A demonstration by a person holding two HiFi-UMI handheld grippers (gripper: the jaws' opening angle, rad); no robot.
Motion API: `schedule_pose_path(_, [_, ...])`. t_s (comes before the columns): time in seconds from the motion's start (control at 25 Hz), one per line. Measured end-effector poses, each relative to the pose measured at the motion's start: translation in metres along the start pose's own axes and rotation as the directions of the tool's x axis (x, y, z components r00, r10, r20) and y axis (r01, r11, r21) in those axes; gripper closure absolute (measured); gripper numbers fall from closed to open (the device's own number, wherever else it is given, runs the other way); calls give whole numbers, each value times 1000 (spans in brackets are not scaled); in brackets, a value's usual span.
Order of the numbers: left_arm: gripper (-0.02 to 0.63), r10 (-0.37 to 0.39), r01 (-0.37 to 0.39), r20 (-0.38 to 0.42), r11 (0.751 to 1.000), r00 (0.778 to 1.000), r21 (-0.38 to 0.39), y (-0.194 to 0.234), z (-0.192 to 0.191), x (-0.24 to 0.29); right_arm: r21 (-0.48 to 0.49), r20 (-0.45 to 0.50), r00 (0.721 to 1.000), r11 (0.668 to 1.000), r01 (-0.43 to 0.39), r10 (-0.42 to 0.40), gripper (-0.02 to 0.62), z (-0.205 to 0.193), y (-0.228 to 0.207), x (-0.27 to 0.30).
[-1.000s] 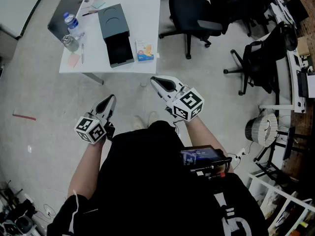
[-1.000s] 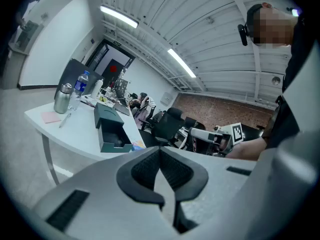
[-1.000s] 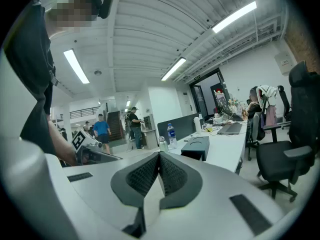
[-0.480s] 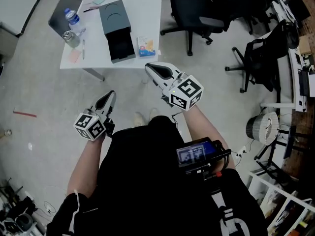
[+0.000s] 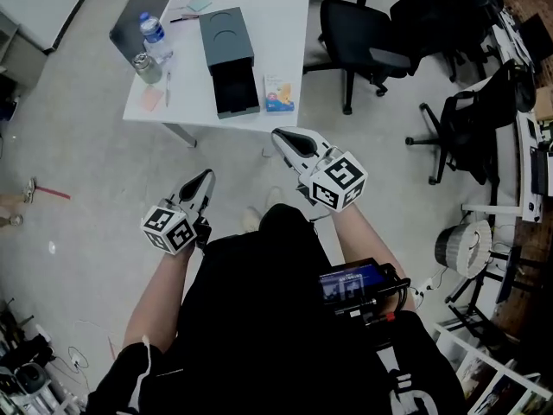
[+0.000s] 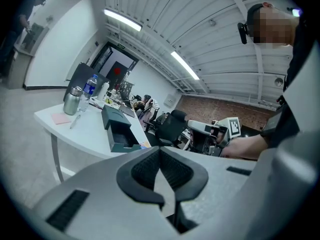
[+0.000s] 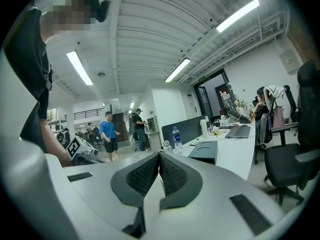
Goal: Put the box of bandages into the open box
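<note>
- box of bandages [image 5: 278, 93] is lying flat on the white counter [image 5: 289, 24], near its front edge, just beside the right side of the open box [image 5: 232, 63]
- open box, dark grey, is sitting mid-counter, its dark cavity showing at the near end
- water bottle [image 5: 155, 34] and metal can [image 5: 147, 66] are standing at the counter's left end, with a pink note [image 5: 152, 99] lying near them
- right gripper [image 5: 280, 135] is hovering over the floor just short of the counter's front edge, jaws pressed together, pinching nothing
- left gripper [image 5: 206, 175] is hanging further back and left, well apart from the counter, jaws pressed together, empty
- black office chair [image 5: 363, 37] is standing right of the counter
</note>
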State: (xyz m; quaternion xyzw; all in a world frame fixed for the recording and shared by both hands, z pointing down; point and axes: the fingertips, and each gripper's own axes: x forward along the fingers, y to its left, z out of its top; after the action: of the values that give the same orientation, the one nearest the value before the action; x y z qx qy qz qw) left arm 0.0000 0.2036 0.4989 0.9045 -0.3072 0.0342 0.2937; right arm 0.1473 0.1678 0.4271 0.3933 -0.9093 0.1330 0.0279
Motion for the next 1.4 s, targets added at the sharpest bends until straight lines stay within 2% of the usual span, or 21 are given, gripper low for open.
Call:
schedule_pose_path(0.28, [600, 64, -64, 7, 998, 998, -30, 21, 2, 4, 48, -81, 995, 997, 62, -58, 569, -36, -37, 6])
schedule_pose_path(0.64, [600, 112, -113, -18, 993, 994, -41, 52, 23, 37, 27, -188, 981, 998, 56, -50, 571, -53, -82, 36])
schedule_pose_path(0.88, [600, 149, -150, -50, 989, 988, -5, 71, 46, 78, -37, -313, 942, 993, 114, -120, 571, -72, -136, 60])
schedule_pose_path(1.16, [600, 184, -183, -65, 983, 981, 14, 79, 65, 110, 33, -332, 937, 992, 125, -107, 569, -80, -174, 69])
schedule_pose_path(1.4, [600, 196, -196, -88, 981, 977, 17, 95, 74, 120, 47, -350, 924, 982, 182, -155, 569, -82, -198, 78])
